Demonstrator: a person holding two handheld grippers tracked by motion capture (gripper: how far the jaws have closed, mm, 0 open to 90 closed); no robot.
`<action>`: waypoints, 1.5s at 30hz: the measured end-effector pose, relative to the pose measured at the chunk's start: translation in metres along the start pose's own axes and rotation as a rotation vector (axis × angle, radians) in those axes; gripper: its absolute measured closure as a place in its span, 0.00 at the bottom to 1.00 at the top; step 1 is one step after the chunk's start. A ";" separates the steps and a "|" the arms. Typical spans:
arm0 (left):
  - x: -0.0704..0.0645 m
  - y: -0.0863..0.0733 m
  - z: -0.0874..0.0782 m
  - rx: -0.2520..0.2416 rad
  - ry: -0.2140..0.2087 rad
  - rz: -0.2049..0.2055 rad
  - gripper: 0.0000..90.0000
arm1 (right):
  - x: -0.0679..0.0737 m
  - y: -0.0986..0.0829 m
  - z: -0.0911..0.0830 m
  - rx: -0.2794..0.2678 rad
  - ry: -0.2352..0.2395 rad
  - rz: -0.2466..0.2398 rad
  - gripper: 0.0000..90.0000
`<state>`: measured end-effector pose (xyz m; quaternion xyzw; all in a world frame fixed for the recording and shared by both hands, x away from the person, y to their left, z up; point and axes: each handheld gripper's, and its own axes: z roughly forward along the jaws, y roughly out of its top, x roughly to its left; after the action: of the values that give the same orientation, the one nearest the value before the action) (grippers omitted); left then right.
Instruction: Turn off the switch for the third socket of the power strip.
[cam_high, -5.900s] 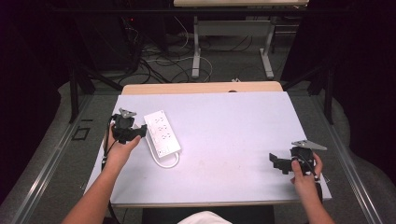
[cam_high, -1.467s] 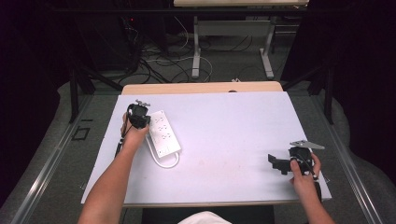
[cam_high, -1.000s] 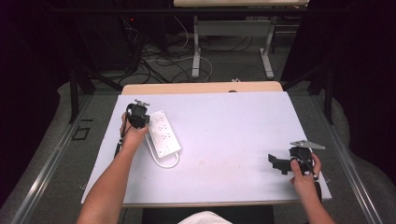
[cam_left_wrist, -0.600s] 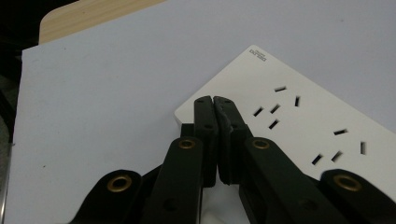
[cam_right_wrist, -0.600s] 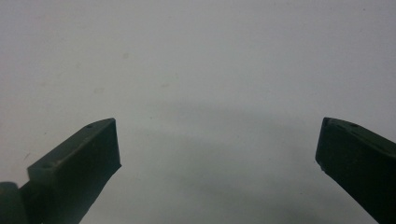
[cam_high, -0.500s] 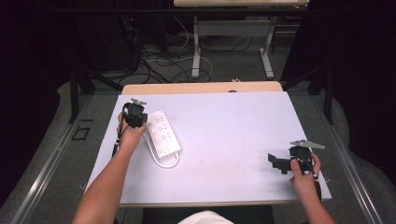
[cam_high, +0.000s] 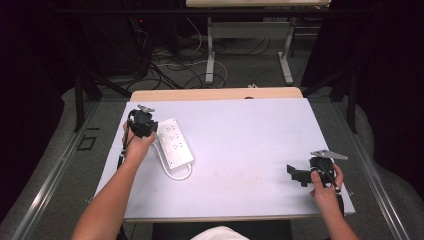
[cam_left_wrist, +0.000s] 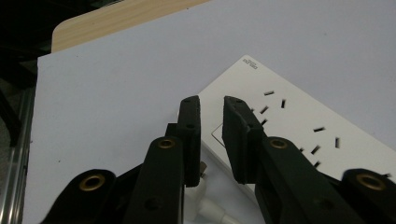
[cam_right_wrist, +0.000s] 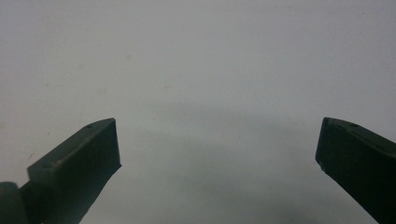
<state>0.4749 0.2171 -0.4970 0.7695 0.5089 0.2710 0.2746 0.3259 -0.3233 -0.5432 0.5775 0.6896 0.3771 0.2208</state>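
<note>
White power strip (cam_high: 175, 142) (one) between two tools' reach

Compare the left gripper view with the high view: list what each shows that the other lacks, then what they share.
Left gripper view alone: the slot holes on the power strip in close detail, a small printed mark at its corner, and the narrow gap between the left gripper jaws, which hang over the strip's edge.

High view alone: the right gripper near the table's right edge, both forearms, the strip's looped cable, and the floor cables beyond.

Both: the white strip, the left gripper, the pale table.
</note>
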 end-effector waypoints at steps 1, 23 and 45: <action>0.000 0.000 -0.001 0.008 0.001 0.000 0.83 | 0.000 0.000 0.000 0.000 -0.001 -0.001 0.00; -0.014 0.000 -0.023 -0.006 0.011 0.009 0.45 | -0.004 -0.002 0.002 0.016 0.002 0.021 0.00; -0.027 -0.015 -0.047 -0.075 -0.069 -0.011 0.27 | -0.002 -0.001 0.003 0.010 0.002 0.017 0.00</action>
<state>0.4238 0.2035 -0.4784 0.7648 0.4928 0.2618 0.3219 0.3284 -0.3247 -0.5458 0.5840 0.6868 0.3761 0.2141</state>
